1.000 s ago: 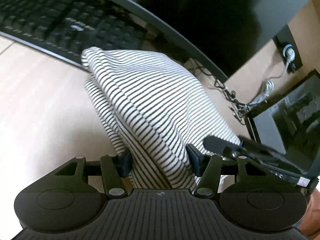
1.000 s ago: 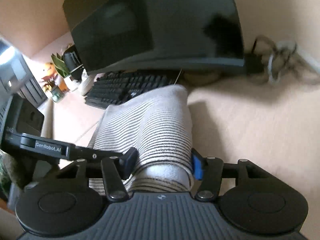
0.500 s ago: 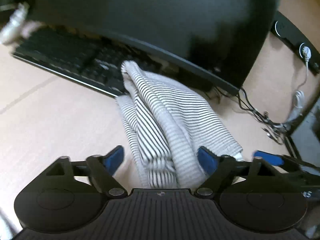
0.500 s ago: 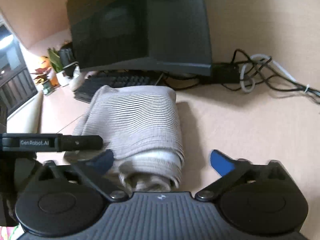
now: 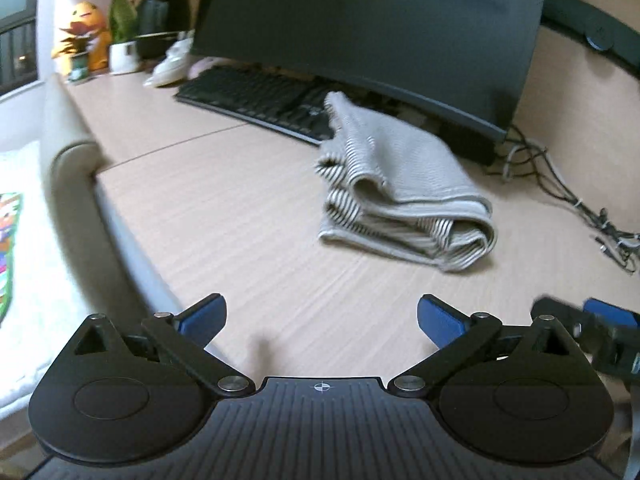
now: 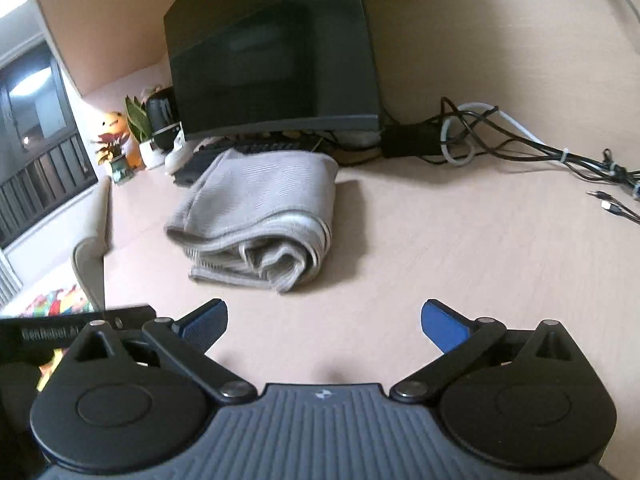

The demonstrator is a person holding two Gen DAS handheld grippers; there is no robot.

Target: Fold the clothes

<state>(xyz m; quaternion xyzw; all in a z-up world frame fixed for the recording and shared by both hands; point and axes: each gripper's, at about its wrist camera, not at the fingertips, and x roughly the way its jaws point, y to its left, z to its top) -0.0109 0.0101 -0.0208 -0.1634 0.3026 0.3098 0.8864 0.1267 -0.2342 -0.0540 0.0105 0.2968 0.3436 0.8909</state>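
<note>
A folded black-and-white striped garment (image 5: 404, 184) lies on the wooden desk in front of the monitor, its far end touching the keyboard. It also shows in the right wrist view (image 6: 264, 212). My left gripper (image 5: 320, 314) is open and empty, well back from the garment near the desk's front edge. My right gripper (image 6: 324, 320) is open and empty, also back from the garment. Part of the right gripper (image 5: 592, 328) shows at the right of the left wrist view.
A black monitor (image 5: 372, 28) and keyboard (image 5: 256, 100) stand behind the garment. Cables (image 6: 520, 148) lie at the right. Plants and a toy (image 5: 86, 36) stand at the far left. A grey chair back (image 5: 76, 184) borders the desk's left edge.
Both grippers opened and let go of the garment, then drew back toward the desk's front. The garment now rests folded on the desk.
</note>
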